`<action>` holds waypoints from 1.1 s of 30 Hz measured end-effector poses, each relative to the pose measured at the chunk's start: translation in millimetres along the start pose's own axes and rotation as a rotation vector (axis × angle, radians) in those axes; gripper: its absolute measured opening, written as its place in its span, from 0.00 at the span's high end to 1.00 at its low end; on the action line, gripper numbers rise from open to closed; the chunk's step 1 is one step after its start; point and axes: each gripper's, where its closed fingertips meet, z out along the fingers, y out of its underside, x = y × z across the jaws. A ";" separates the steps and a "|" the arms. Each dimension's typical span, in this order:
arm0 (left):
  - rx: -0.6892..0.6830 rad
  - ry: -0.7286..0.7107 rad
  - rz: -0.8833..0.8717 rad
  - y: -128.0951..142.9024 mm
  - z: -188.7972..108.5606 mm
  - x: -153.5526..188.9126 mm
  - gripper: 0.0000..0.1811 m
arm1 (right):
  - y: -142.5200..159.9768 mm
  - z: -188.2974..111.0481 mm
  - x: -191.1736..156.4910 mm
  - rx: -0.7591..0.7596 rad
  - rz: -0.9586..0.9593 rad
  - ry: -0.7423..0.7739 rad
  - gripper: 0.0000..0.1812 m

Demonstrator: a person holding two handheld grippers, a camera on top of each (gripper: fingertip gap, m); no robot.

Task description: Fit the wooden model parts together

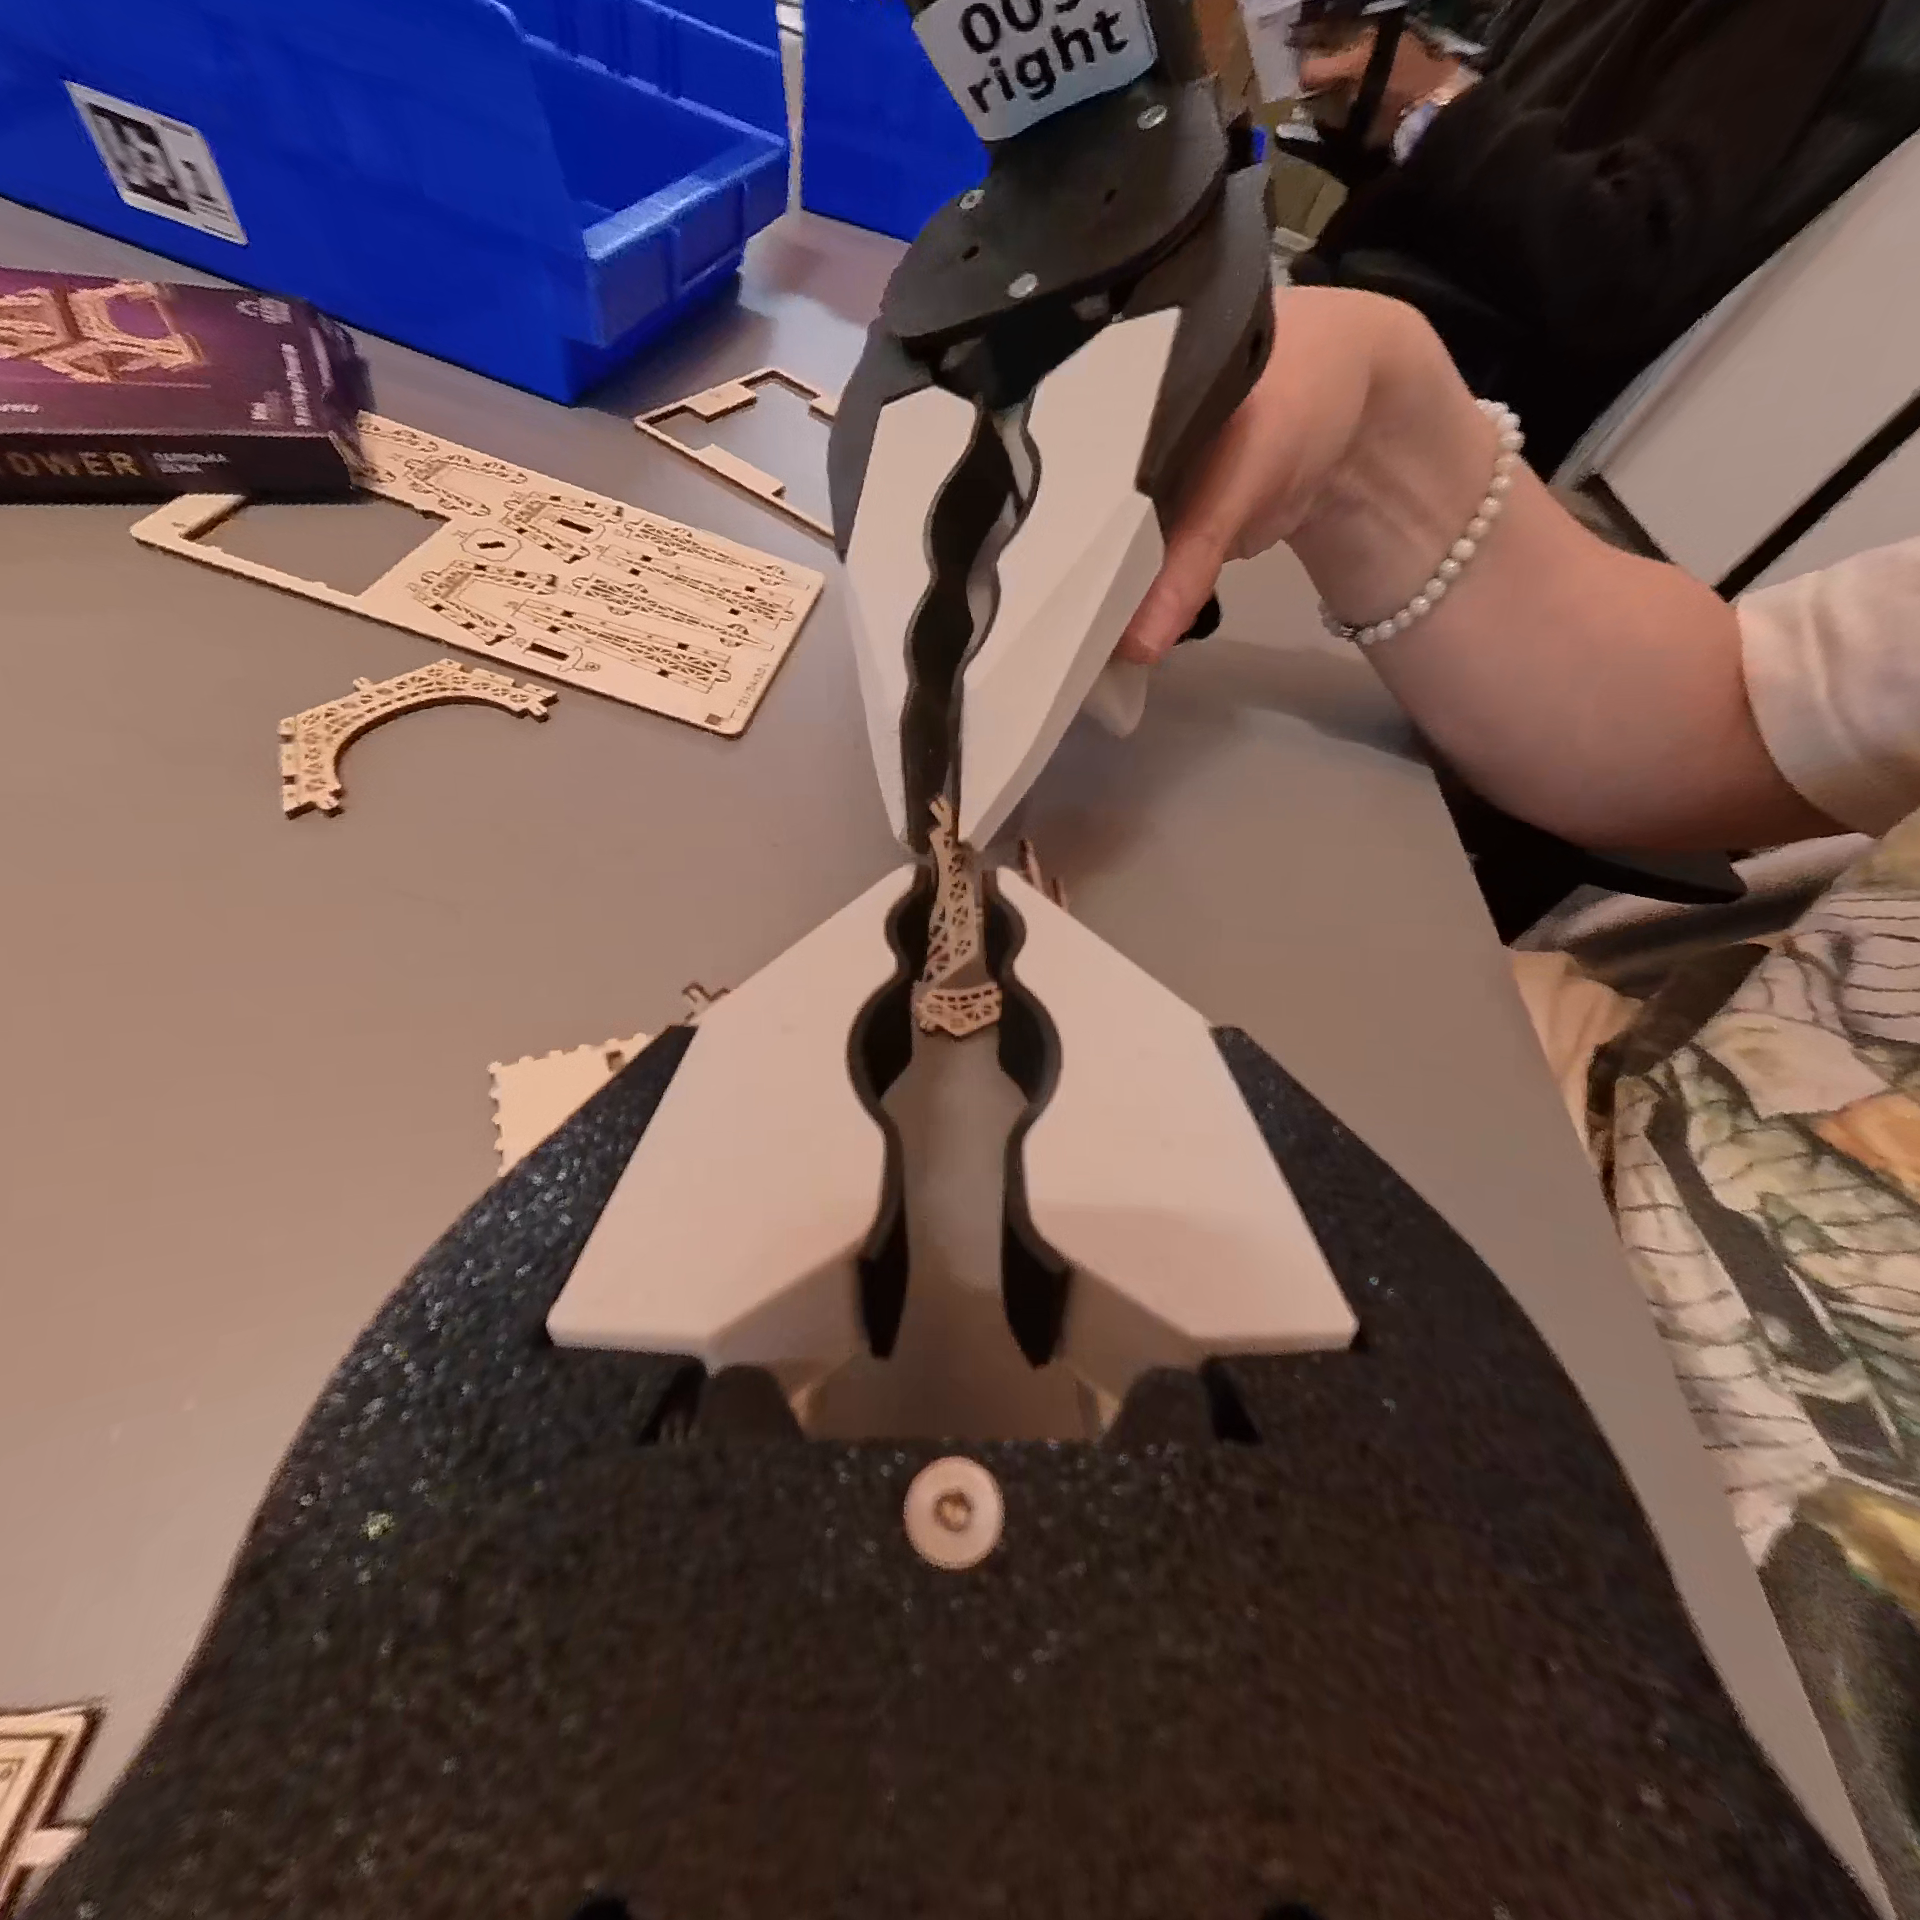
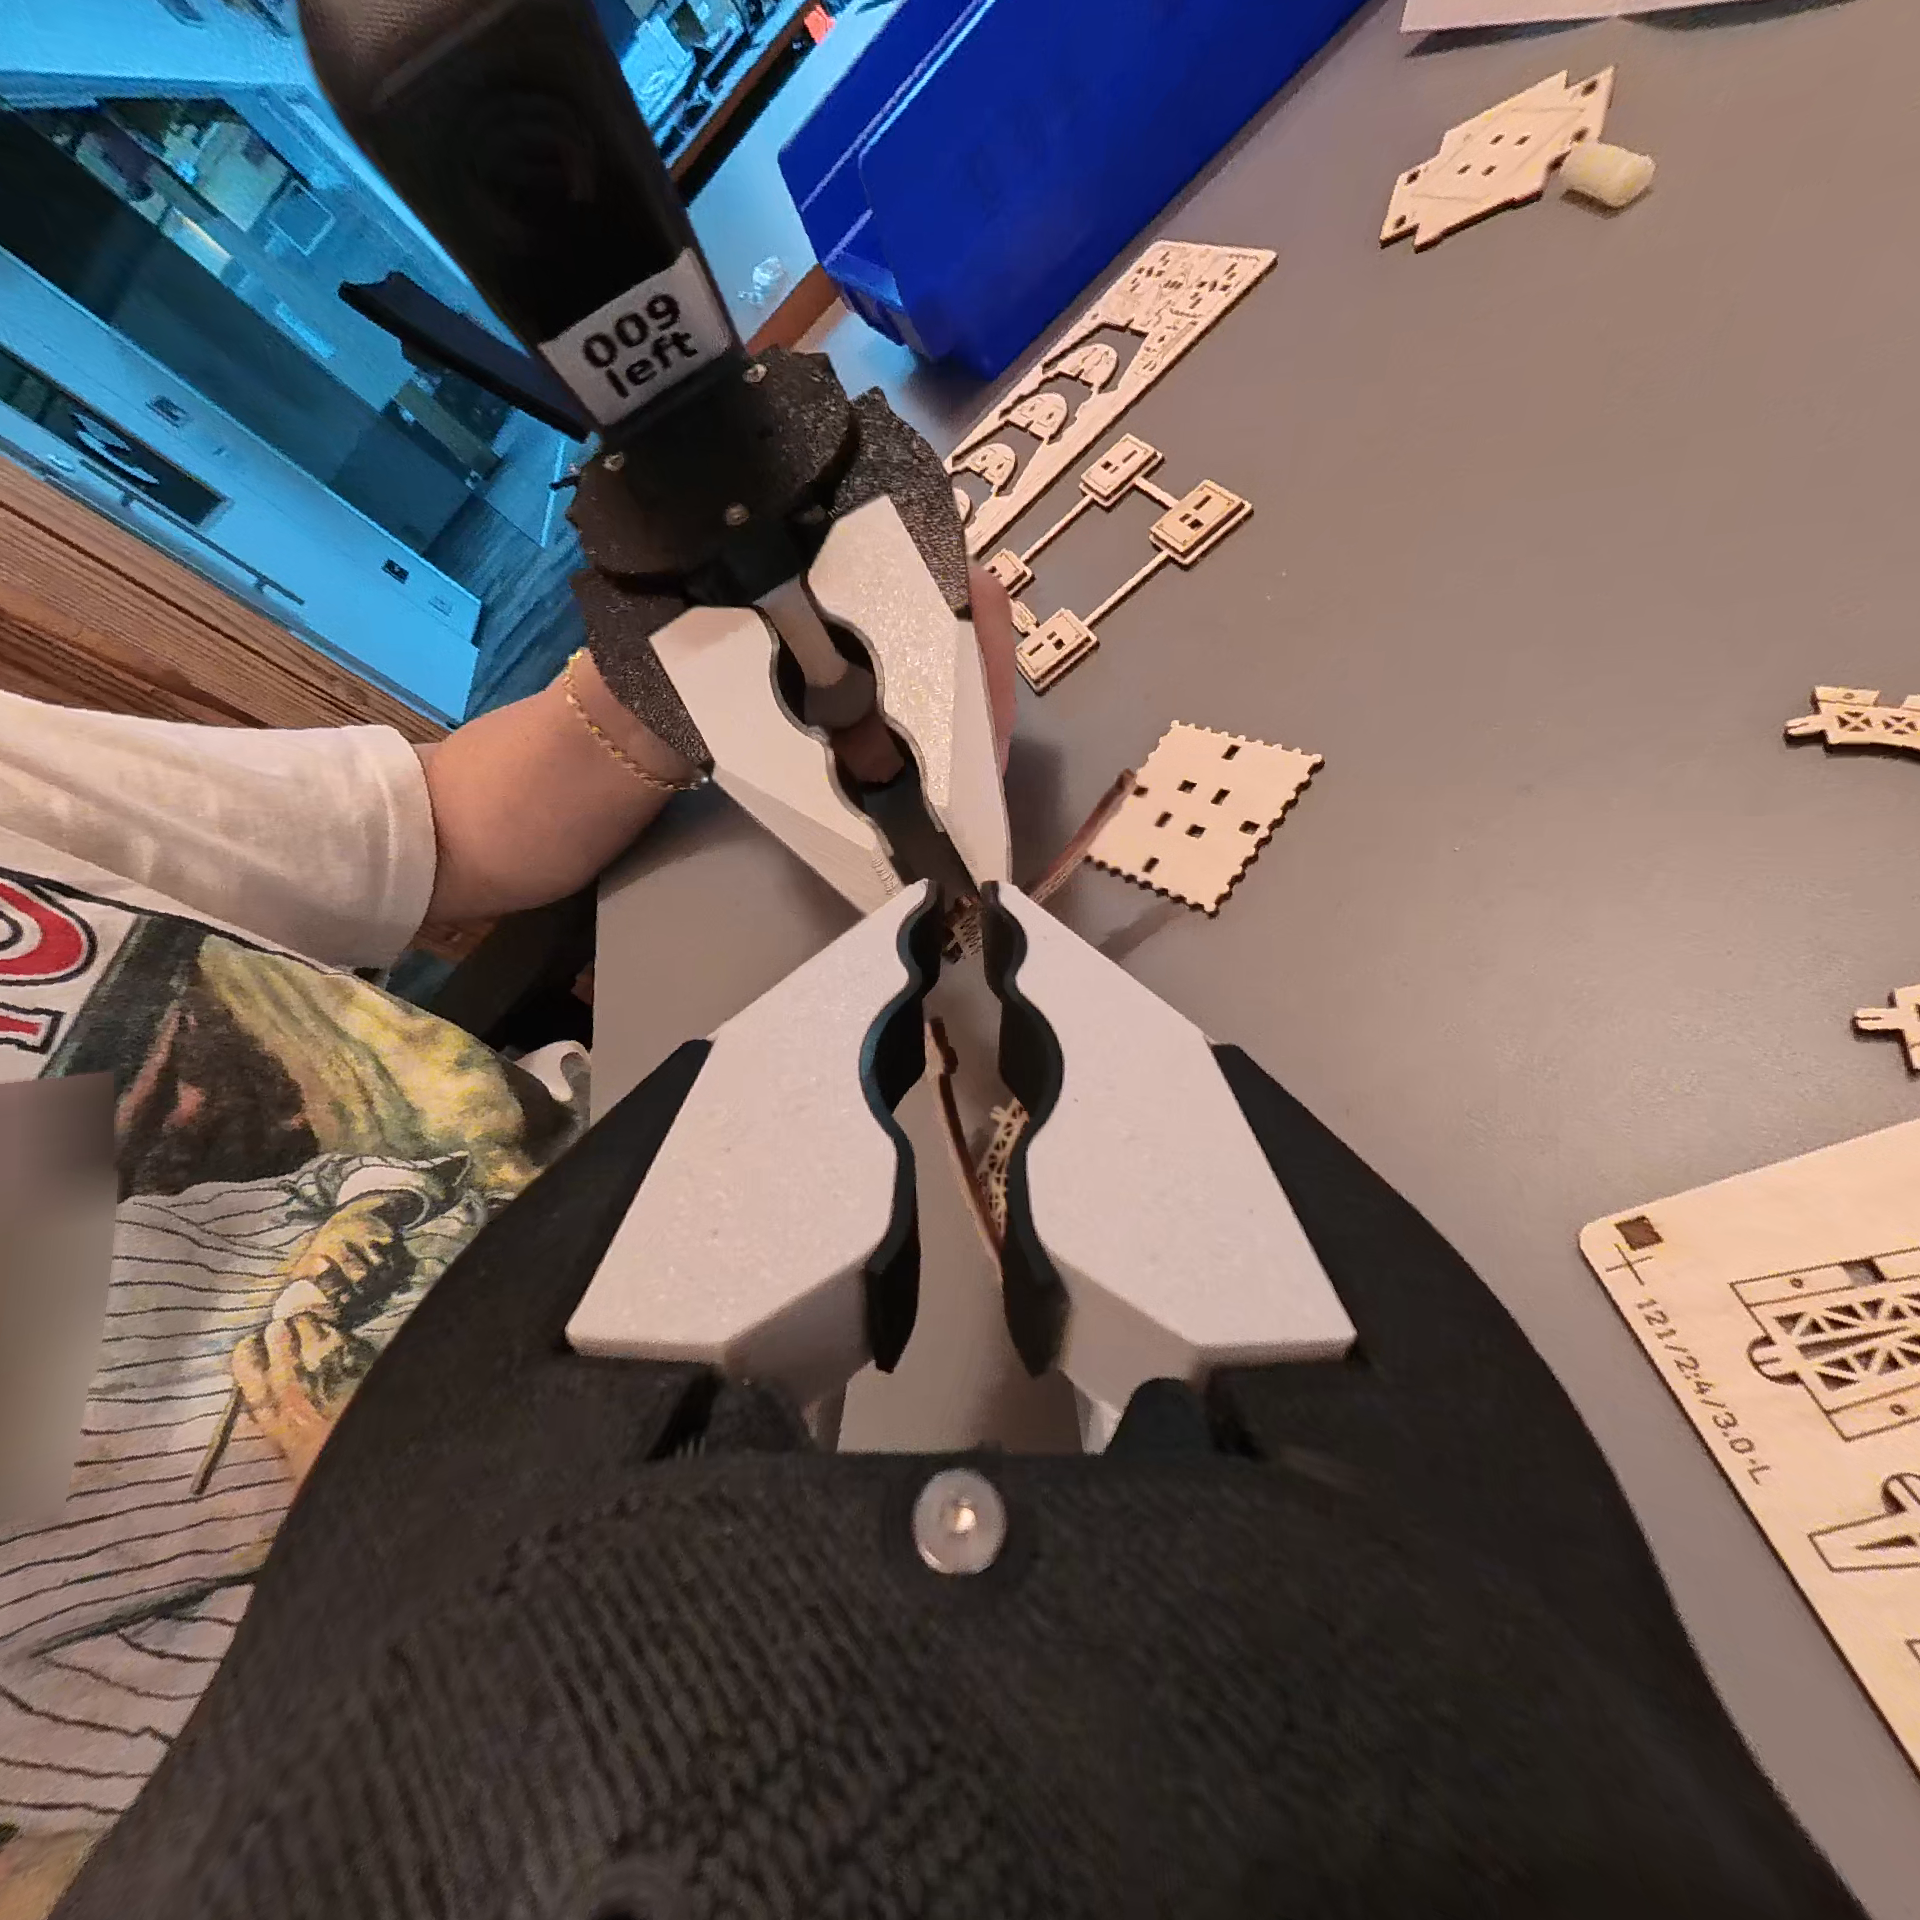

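1. A lattice wooden piece [image 1: 954, 935] sits in the air between both tools, above the bench's [image 1: 312, 987] near corner, close to the person's lap.
2. Left tool [image 1: 951, 883]: clenched on the lattice piece near the tips; the piece's foot hangs back into the wavy gap.
3. Right tool [image 2: 961, 909]: tips pinched on a second lattice part [image 2: 1003, 1153], which trails back between its fingers. Whether the two parts are already joined, I cannot tell; the meeting point is hidden.
4. Tools face tip to tip, probably so the slots can be lined up and pressed together off the bench.
5. Bench edge runs just beside the work; a dropped part could fall off it.
6. Spare parts lie well apart: arch piece [image 1: 405, 727], part sheet [image 1: 540, 582], square plate [image 2: 1205, 821], blue bins [image 1: 416, 156]. Open room around the tools is ample.
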 end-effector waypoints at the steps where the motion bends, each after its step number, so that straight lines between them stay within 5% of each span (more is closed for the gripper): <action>1: -0.005 0.025 -0.006 1.1 -1.3 2.3 0.95 | -0.1 -0.1 -2.8 0.000 -0.007 -0.020 0.97; 19: -0.135 0.502 -0.099 -4.7 -12.7 20.9 0.98 | -0.8 -1.2 -23.0 0.017 -0.084 -0.153 0.97; 29: -0.128 0.509 -0.083 0.4 -7.6 10.4 1.00 | 1.9 0.6 -12.0 0.008 -0.056 -0.113 0.97; 33: -0.102 0.589 -0.130 -3.1 -15.7 11.8 1.00 | 29.3 -15.7 -9.2 -0.136 -0.061 -0.095 0.87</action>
